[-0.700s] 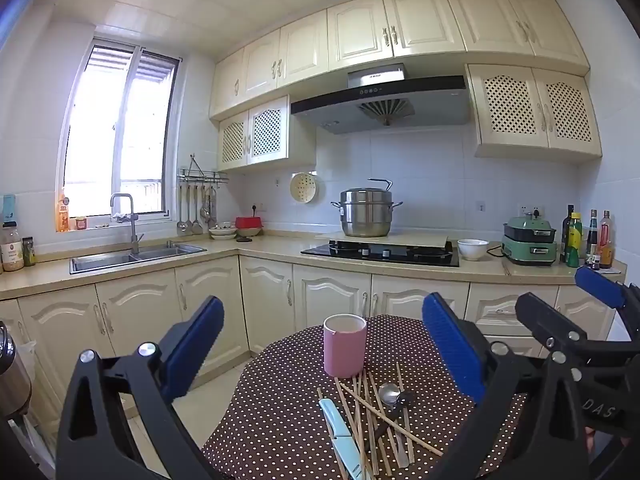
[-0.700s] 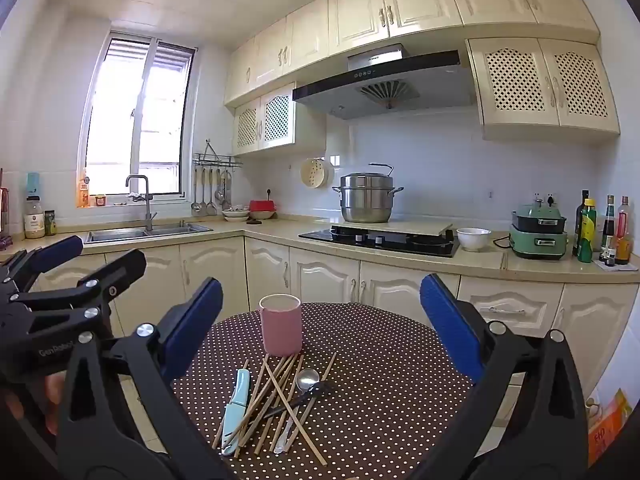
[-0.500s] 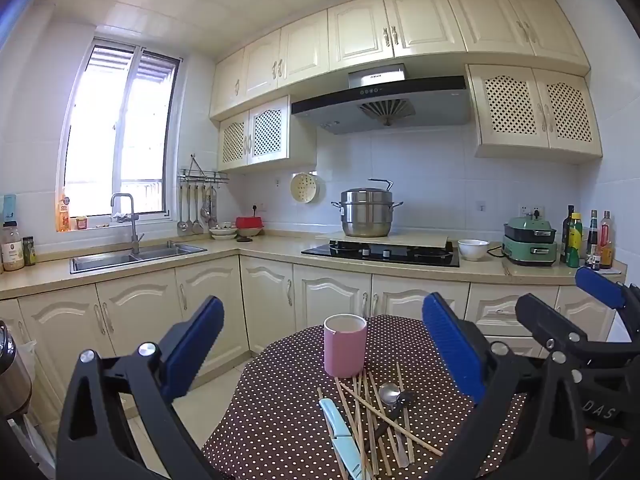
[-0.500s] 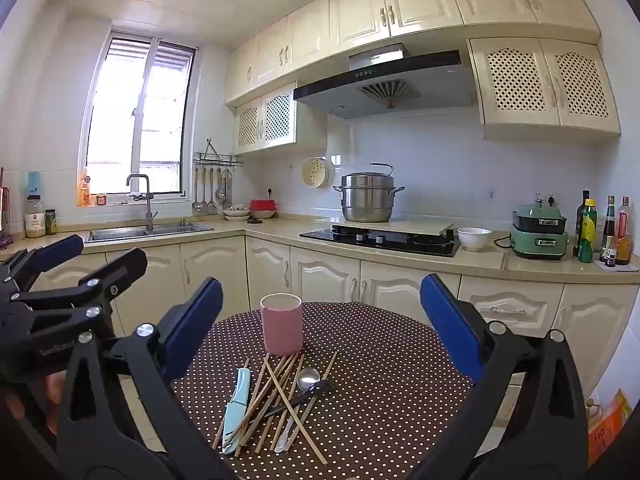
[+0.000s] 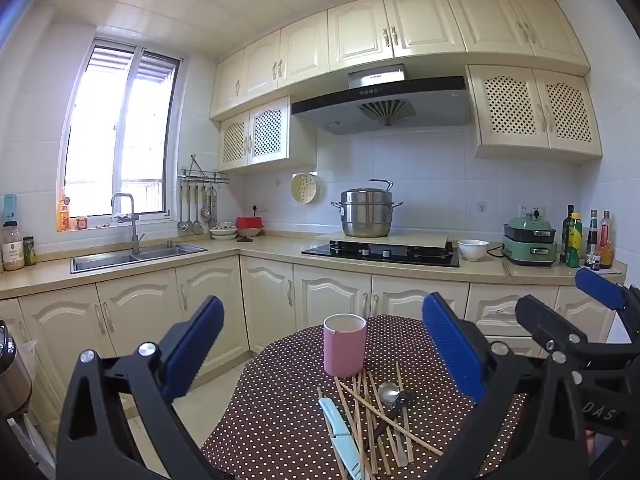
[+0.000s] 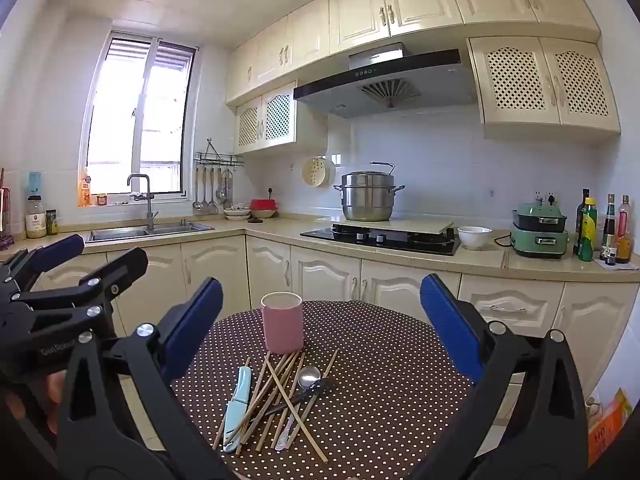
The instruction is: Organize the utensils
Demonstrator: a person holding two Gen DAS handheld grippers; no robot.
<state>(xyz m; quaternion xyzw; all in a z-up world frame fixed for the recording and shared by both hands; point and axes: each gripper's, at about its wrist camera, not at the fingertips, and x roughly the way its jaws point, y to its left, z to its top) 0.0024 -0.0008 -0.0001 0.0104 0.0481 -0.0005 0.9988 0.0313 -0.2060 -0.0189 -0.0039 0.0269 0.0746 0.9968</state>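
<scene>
A pink cup (image 5: 344, 345) (image 6: 282, 322) stands upright on a round table with a brown polka-dot cloth (image 5: 280, 412) (image 6: 384, 380). In front of it lies a loose pile: several wooden chopsticks (image 5: 370, 408) (image 6: 276, 392), a metal spoon (image 5: 389, 392) (image 6: 309, 376), a dark fork (image 6: 304, 394) and a light blue knife (image 5: 340, 436) (image 6: 239, 404). My left gripper (image 5: 322, 344) is open and empty above the near table edge. My right gripper (image 6: 320, 320) is open and empty, to its right. Each gripper shows at the side of the other's view (image 5: 592, 320) (image 6: 60, 280).
Cream kitchen cabinets (image 5: 328, 300) and a counter run behind the table, with a sink (image 5: 132, 252), a hob with a steel pot (image 5: 366, 212), a white bowl (image 5: 472, 249), a green cooker (image 5: 530, 240) and bottles (image 5: 588, 240). Floor (image 5: 200, 404) lies left of the table.
</scene>
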